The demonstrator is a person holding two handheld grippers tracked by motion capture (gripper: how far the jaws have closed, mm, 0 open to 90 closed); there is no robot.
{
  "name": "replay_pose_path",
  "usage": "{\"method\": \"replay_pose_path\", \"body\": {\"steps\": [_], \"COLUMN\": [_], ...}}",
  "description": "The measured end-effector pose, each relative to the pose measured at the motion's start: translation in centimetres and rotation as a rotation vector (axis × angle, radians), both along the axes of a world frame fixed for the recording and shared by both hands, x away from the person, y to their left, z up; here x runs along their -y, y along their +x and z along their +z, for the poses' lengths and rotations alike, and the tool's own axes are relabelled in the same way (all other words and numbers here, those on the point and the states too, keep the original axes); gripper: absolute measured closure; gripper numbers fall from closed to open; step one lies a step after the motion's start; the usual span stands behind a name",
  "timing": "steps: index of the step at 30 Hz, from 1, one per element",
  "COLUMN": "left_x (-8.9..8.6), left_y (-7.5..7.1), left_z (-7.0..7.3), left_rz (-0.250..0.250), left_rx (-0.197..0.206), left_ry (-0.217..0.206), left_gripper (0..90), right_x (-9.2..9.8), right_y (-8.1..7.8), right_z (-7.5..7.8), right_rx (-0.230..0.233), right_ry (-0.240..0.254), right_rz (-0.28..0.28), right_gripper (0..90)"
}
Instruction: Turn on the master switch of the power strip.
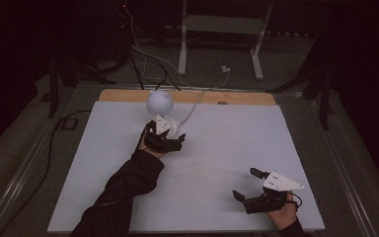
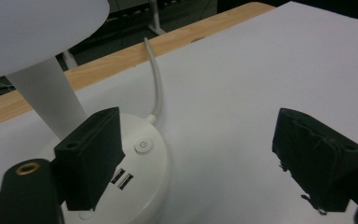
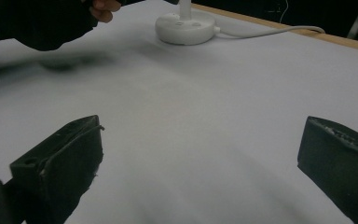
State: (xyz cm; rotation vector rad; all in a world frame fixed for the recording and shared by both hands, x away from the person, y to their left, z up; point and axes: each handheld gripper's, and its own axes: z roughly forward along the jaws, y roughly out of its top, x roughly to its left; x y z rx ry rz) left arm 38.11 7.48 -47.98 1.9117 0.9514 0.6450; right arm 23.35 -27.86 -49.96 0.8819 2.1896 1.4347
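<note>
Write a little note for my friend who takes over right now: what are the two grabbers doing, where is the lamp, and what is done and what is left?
Left gripper: jaws open, over the lamp base; one jaw sits above the base next to the power button, pressing nothing.
Right gripper: open, empty, low over the white table cover at the near right.
Lamp: stands at the far middle of the table, its cord running off the back edge.
Done: the left gripper is at the base.
Left: probably pressing the power button; the shade looks unlit.

Black two-jaw left claw [image 1: 177, 139] and right claw [image 1: 244, 183], grey three-cornered top plates, black sleeves [image 1: 128, 185].
</note>
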Motion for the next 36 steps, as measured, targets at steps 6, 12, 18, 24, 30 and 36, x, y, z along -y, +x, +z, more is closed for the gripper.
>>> {"method": "replay_pose_path", "body": {"steps": [6, 12, 18, 24, 30, 36], "left_x": [0.0, 0.2, 0.5, 0.5, 0.6, 1.0], "left_y": [0.4, 0.9, 1.3, 1.9, 2.6, 3.0], "left_z": [-0.2, -0.4, -0.9, -1.2, -1.8, -2.5], "left_rz": [0.023, 0.032, 0.038, 0.058, 0.071, 0.080], "left_rx": [0.010, 0.004, -0.001, -0.010, 0.002, 0.031], "left_ry": [0.007, 0.034, 0.065, 0.081, 0.087, 0.132], "left_gripper": [46.4, 68.2, 81.2, 90.0, 90.0, 90.0], "right_x": [0.0, 0.0, 0.0, 0.0, 0.1, 0.1], "right_y": [0.0, 0.0, 0.0, 0.1, 0.0, 0.1], "right_z": [0.0, 0.0, -0.1, -0.1, 0.0, 0.0], "right_rx": [-0.004, -0.010, -0.014, -0.018, -0.018, -0.019], "right_ry": [0.002, 0.003, 0.004, 0.007, 0.011, 0.012], "right_rz": [0.003, 0.006, 0.011, 0.016, 0.016, 0.016], "right_gripper": [0.0, 0.0, 0.0, 0.0, 0.0, 0.0]}}
